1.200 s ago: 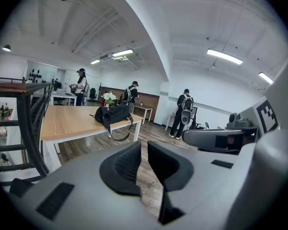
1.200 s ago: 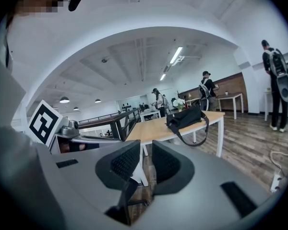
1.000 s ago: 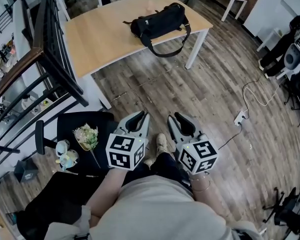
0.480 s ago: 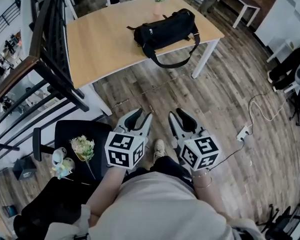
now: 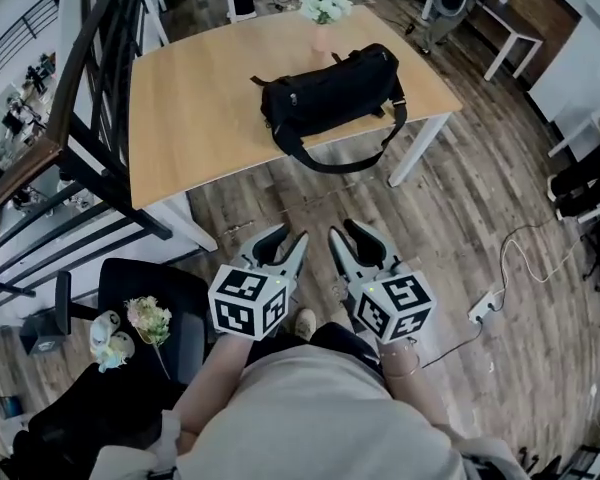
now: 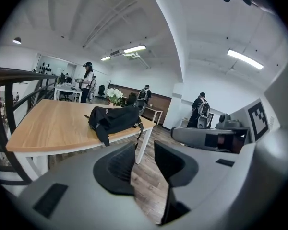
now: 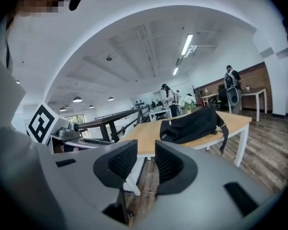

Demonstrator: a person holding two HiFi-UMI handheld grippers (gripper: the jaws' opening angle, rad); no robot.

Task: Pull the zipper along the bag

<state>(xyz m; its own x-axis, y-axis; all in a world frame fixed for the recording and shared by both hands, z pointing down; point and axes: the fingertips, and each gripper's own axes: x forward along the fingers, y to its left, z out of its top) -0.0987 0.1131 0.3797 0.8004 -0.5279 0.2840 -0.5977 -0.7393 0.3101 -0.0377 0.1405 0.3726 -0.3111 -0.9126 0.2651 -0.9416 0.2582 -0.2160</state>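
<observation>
A black duffel bag [image 5: 330, 98] with a long shoulder strap lies on the light wooden table [image 5: 190, 98], far ahead of both grippers. The zipper is too small to make out. My left gripper [image 5: 283, 240] is held low in front of the person's body, over the floor, open with nothing between its fingers. My right gripper [image 5: 348, 236] is beside it, its jaws opening and empty. The bag [image 6: 114, 119] lies beyond the left gripper [image 6: 145, 147] in the left gripper view. In the right gripper view the bag [image 7: 192, 123] sits past the right gripper [image 7: 146, 150].
A vase of white flowers [image 5: 323, 8] stands on the table behind the bag. A dark stair railing [image 5: 90, 118] runs along the left. A black chair [image 5: 145, 283] holds a bouquet [image 5: 148, 318]. A power strip and cable [image 5: 480, 308] lie on the wood floor. People [image 6: 88, 78] stand far off.
The person has walked toward the table, so the bag and table look nearer and lower in the head view. Both grippers stay low in front of the body.
</observation>
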